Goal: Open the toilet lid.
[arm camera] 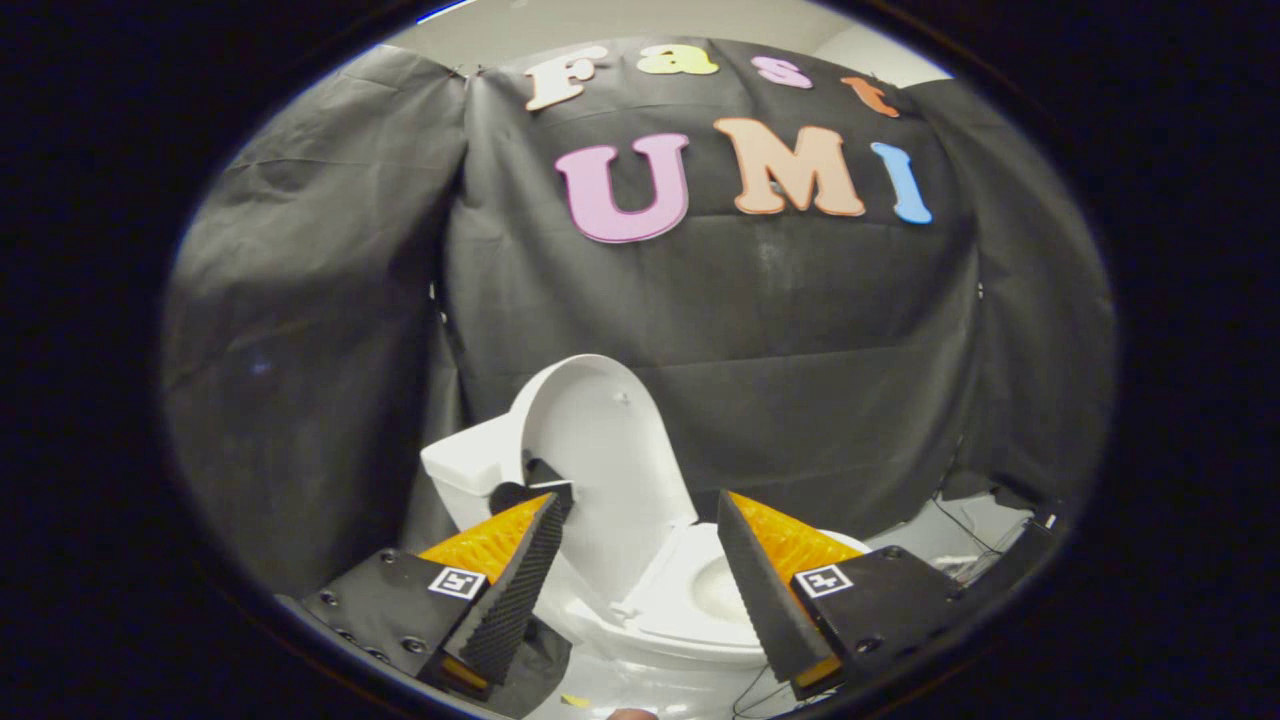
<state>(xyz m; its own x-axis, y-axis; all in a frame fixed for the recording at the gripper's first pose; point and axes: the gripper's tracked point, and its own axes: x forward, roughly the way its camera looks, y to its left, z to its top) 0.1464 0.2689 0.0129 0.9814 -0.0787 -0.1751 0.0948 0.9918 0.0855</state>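
1. My claw (645, 510) is spread wide, its two fingers well apart, and nothing is held between them.
2. The toilet (640, 610) sits just ahead of and below my fingers, white, against the black cloth wall (800, 350) of the booth.
3. The toilet lid (600, 460) is already raised. It stands nearly upright, leaning back toward the tank (470, 470), and its pale inner face is turned toward me.
4. The lid shows in the gap between my fingers, nearer the left one. The left fingertip (545, 515) overlaps the lid's lower left edge as I see it, but I cannot tell whether it touches the lid or only lies in front of it.
5. The seat (690, 610) is down on the bowl, its ring and opening visible between my fingers and partly behind my right finger (750, 570).
6. The tank peeks out left of the lid, just beyond my left finger.
7. Some thin cables (960, 535) lie on the pale floor (950, 545) to the right of the toilet, beyond my right finger, at the foot of the cloth.
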